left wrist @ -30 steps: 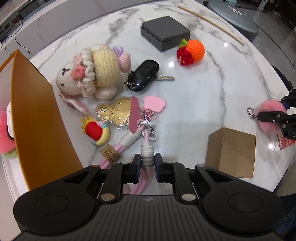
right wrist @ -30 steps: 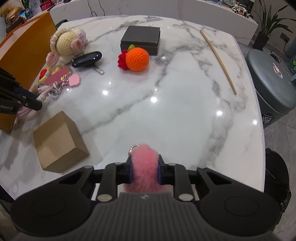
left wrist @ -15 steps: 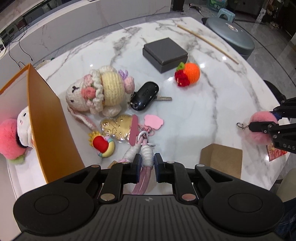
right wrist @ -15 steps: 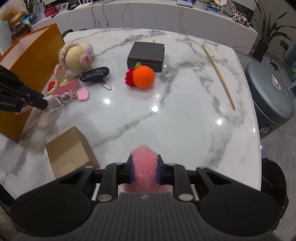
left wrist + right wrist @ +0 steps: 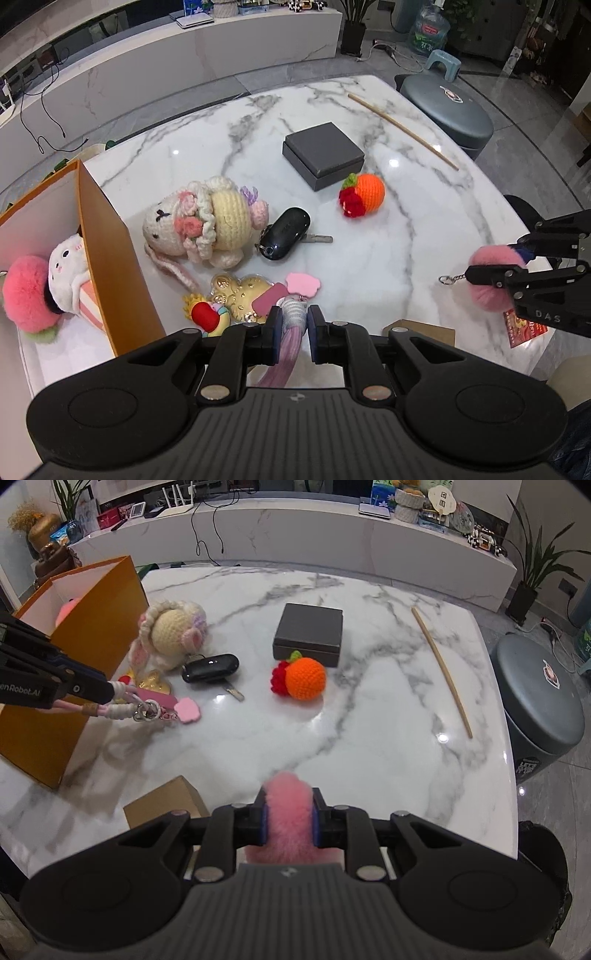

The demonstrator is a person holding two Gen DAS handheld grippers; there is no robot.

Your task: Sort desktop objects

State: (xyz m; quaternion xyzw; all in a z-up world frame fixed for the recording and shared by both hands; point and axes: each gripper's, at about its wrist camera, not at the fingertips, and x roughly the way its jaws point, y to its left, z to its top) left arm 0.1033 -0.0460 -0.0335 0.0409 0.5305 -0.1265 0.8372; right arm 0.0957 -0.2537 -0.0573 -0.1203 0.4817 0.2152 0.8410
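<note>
My left gripper [image 5: 292, 320] is shut on a pink and grey braided lanyard [image 5: 291, 314] whose charms, a gold bear [image 5: 243, 291] and a pink flower tag [image 5: 303, 283], trail on the marble table [image 5: 406, 229]. In the right wrist view the same gripper [image 5: 107, 692] shows at the left, the lanyard [image 5: 122, 710] hanging from it. My right gripper [image 5: 289, 814] is shut on a pink fur pom-pom [image 5: 288, 805]; it hovers at the right table edge as the right gripper [image 5: 480, 271] in the left wrist view. The orange box [image 5: 107, 254] stands at the left and holds plush toys.
On the table lie a crocheted bunny [image 5: 207, 225], a black car key [image 5: 286, 234], a crocheted orange [image 5: 364, 194], a dark grey box [image 5: 323, 155], a wooden stick [image 5: 402, 129] and a brown cardboard box [image 5: 166, 805]. A grey stool [image 5: 543, 701] stands beside the table.
Both grippers have risen with what they hold. The lanyard's charms have been dragged nearer the left gripper and the pom-pom has come up off the table.
</note>
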